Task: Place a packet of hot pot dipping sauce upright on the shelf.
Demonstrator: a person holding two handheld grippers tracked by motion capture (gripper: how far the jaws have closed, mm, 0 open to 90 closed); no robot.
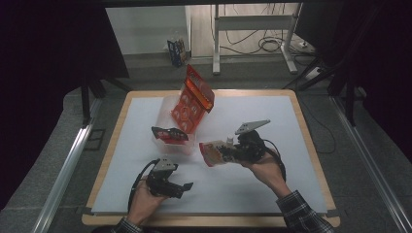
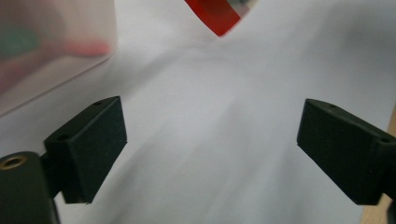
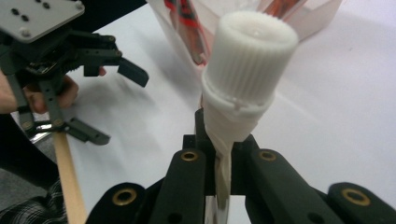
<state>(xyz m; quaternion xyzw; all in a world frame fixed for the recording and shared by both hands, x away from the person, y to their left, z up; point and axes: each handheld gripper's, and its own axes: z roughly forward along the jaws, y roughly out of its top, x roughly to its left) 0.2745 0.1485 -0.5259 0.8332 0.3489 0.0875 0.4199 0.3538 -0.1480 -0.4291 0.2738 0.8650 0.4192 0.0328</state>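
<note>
On the white-covered desk (image 1: 272, 184), the right gripper (image 1: 232, 149) is clenched on a spouted pouch (image 1: 214, 153), pinching it just below its ribbed white cap (image 3: 250, 60); the pouch body, red and pale, juts leftward from the jaws, above the desk surface and just beside the clear plastic bin (image 1: 171, 144). In the right gripper view the cap stands directly above the closed jaws, with the pouch neck squeezed flat between them. The left gripper (image 1: 180, 188) lies low near the front edge of the desk, its jaws spread wide and released, with nothing between them; its own view shows bare white surface between the two black pads (image 2: 93, 144). The clear bin stands behind both grippers, near the desk's middle, holding a tall orange-red packet (image 1: 192, 104) that leans upright out of it and a darker packet (image 1: 169, 134) resting across its near rim.
</note>
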